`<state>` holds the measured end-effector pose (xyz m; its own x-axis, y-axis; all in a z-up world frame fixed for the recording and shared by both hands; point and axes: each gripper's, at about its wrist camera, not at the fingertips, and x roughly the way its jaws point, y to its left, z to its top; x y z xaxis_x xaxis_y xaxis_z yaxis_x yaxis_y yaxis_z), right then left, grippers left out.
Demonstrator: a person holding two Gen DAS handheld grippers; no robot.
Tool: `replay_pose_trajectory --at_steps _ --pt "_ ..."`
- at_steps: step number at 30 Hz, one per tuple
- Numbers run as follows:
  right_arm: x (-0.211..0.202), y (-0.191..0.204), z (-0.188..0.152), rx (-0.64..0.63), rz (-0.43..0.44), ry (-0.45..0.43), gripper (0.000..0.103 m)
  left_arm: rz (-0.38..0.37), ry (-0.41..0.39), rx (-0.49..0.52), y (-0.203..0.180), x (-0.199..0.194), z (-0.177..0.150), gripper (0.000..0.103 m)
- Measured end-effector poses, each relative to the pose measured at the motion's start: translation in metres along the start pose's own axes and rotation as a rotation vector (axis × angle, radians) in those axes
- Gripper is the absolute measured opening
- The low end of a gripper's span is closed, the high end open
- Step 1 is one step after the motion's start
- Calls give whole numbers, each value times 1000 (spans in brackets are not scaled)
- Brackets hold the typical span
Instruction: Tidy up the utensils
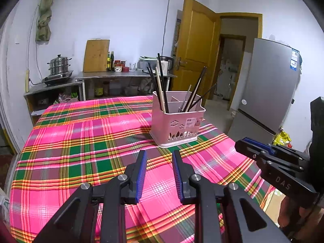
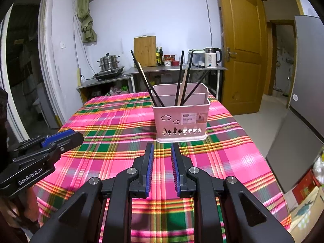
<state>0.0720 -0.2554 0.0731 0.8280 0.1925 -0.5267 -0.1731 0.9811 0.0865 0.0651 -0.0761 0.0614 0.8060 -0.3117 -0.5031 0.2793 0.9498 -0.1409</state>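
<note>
Right wrist view: both jaws stand empty, slightly apart; brush the leaning dark chopsticks (image 2: 180, 77) and your pink plastic caddy (image 2: 180, 119) may tip.

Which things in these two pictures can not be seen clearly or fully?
- Lower ends of the chopsticks: both views, hidden by the pink basket wall.
- Basket label text: right wrist view, too small.
- Table under the plaid cloth: both views, covered.
- Near cloth edge: both views, hidden by each camera's own gripper.
</note>
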Motion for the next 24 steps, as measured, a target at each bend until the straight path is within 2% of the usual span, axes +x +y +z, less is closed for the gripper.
replay_pose_trajectory --at_steps 24 --pt "-12 2 -7 -8 1 -3 18 6 -12 3 -7 -16 -6 25"
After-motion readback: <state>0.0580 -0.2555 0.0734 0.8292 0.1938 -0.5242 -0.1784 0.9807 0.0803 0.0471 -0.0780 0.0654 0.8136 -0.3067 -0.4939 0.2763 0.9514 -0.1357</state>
